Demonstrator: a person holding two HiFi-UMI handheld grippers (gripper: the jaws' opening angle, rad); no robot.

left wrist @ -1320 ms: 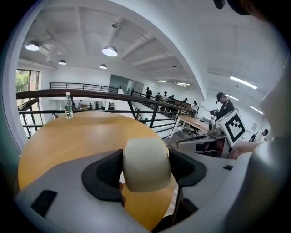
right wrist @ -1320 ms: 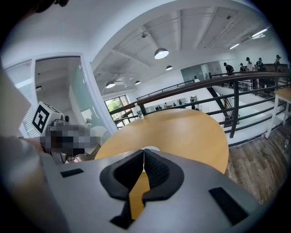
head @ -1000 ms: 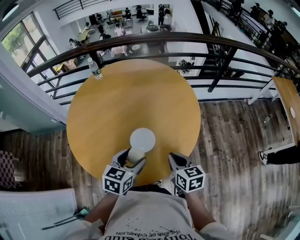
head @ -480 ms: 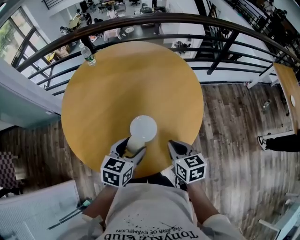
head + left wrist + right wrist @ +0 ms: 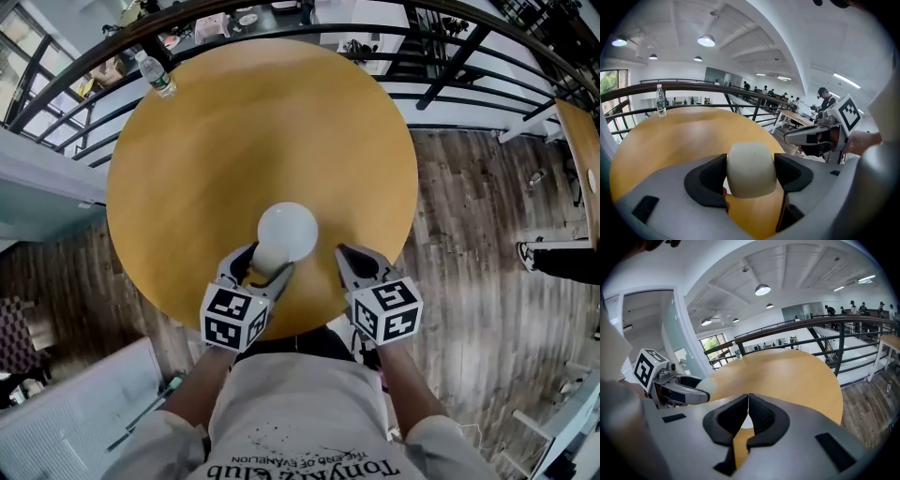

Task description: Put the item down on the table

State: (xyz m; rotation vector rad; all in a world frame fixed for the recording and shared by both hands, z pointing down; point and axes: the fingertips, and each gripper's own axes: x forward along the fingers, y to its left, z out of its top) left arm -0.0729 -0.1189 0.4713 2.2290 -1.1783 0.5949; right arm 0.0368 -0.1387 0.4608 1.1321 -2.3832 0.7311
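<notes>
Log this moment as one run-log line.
left gripper: shut on light bulb | right gripper: shut, empty | table: bulb over near side | water bottle: far edge

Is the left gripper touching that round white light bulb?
Touching. In the left gripper view, the left gripper clamps the cream neck of the round white light bulb, both black pads pressed against it.

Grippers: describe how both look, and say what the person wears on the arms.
The left gripper and right gripper look alike: smooth light-grey shells tapering to two jaws lined with black ribbed pads. Each carries a white cube printed with black square markers. No cables show. The person wears a pale T-shirt with dark print and short sleeves.
</notes>
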